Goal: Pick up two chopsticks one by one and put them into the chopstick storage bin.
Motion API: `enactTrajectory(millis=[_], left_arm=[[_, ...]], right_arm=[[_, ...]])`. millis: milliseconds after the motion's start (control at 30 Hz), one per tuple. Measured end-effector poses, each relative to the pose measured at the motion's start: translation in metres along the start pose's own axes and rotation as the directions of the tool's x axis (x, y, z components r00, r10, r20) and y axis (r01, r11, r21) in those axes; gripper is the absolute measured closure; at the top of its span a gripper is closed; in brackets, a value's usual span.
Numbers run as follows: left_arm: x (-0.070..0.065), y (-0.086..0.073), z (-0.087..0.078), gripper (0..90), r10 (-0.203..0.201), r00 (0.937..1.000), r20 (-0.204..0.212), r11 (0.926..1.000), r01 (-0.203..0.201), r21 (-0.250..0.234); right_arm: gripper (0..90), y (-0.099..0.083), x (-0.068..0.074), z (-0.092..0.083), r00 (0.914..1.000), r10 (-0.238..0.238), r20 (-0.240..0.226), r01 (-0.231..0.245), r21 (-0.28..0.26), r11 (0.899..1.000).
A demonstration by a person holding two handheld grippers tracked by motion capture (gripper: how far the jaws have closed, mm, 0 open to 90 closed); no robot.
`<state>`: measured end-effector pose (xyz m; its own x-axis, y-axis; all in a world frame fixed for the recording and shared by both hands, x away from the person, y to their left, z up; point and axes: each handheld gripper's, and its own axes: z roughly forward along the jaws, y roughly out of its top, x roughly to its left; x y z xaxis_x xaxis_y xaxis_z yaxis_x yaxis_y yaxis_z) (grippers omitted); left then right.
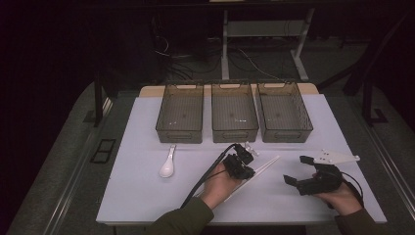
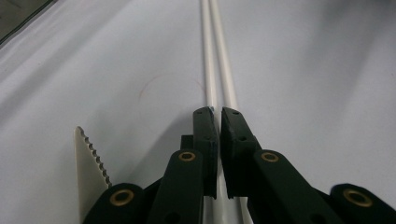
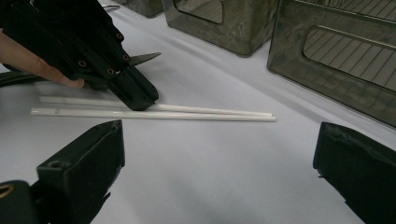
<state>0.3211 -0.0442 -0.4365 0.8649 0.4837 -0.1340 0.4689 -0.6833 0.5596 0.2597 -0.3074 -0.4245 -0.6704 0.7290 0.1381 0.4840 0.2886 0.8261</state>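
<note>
Two white chopsticks lie side by side on the white table top, slanting up to the right. My left gripper points down onto them. In the left gripper view its jaws stand almost together over the pair of chopsticks, and one stick seems pinched between the pads. The right gripper view shows the left gripper's tips on the far chopstick, with the near chopstick just in front. My right gripper rests to the right, wide open with nothing between its jaws.
Three empty dark see-through bins stand in a row at the back: left, middle, right. A white soup spoon lies left of the chopsticks. The table's front edge is close to my forearms.
</note>
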Motion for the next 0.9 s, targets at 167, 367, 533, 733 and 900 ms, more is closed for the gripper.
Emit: enactTrajectory(millis=[167, 367, 533, 733, 900], left_arm=[[0.0, 0.0, -0.001, 84.6, -0.007, 1.0, 0.002, 0.9999, 0.007, -0.015], [0.003, 0.002, -0.007, 84.6, -0.024, 0.9995, 0.021, 0.999, 0.025, -0.039], [0.006, 0.003, -0.017, 84.6, -0.042, 0.9983, 0.04, 0.9966, 0.044, -0.069], [0.007, 0.004, -0.024, 84.6, -0.056, 0.9966, 0.061, 0.992, 0.062, -0.11], [0.01, 0.006, -0.032, 84.6, -0.051, 0.9958, 0.075, 0.9907, 0.06, -0.122]], right_arm=[[2.0, 0.0, -0.001, 0.0, 1.0, 0.001, -0.001, -0.001, -0.003, 1.0], [2.0, 0.0, -0.001, -0.001, 1.0, 0.006, 0.001, -0.006, -0.005, 1.0], [2.0, 0.0, 0.0, 0.0, 1.0, 0.001, -0.002, -0.001, -0.002, 1.0], [2.0, -0.002, 0.002, 0.004, 0.9999, -0.005, -0.009, 0.005, 0.011, 1.0], [2.0, -0.003, 0.002, 0.006, 0.9999, -0.008, -0.01, 0.009, 0.013, 1.0]])
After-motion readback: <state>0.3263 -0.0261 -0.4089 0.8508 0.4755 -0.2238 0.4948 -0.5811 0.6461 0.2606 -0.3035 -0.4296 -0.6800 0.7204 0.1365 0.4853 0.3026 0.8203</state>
